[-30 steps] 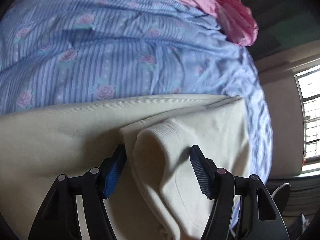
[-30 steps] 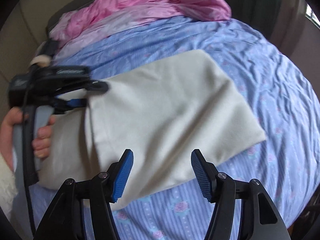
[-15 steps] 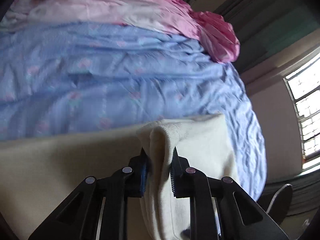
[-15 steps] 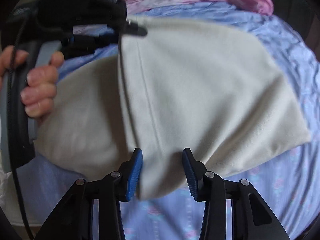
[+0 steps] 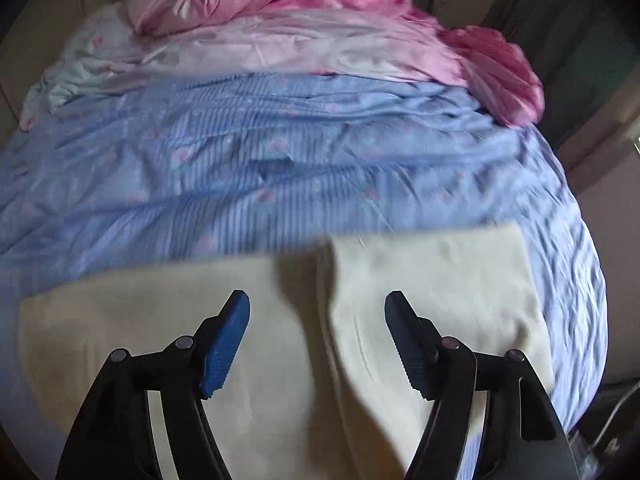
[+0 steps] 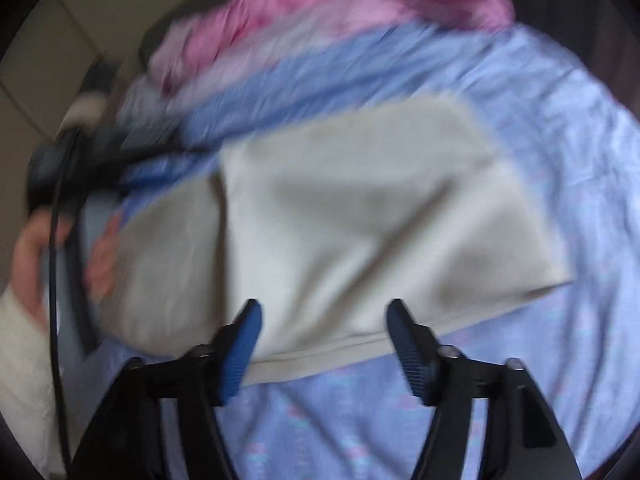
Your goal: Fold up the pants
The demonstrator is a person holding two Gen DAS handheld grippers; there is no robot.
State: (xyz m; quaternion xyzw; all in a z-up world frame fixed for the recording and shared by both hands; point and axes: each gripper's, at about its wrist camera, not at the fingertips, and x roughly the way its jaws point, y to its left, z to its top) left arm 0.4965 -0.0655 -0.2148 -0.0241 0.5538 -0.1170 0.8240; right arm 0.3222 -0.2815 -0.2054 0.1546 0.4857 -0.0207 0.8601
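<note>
Both claws, the left gripper [image 5: 317, 342] and right gripper [image 6: 323, 346], have just been opening and gape empty above the folded cream cotton pants [image 6: 352, 216] on the blue striped floral bedsheet [image 5: 280, 168]; the loose top layer could spring back unfolded.

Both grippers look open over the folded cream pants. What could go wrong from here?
1. The top flap lies loose on the pants; the open left gripper or right gripper could snag it and undo the fold.
2. The wrinkled blue sheet is soft; pressing may shift the layers.
</note>
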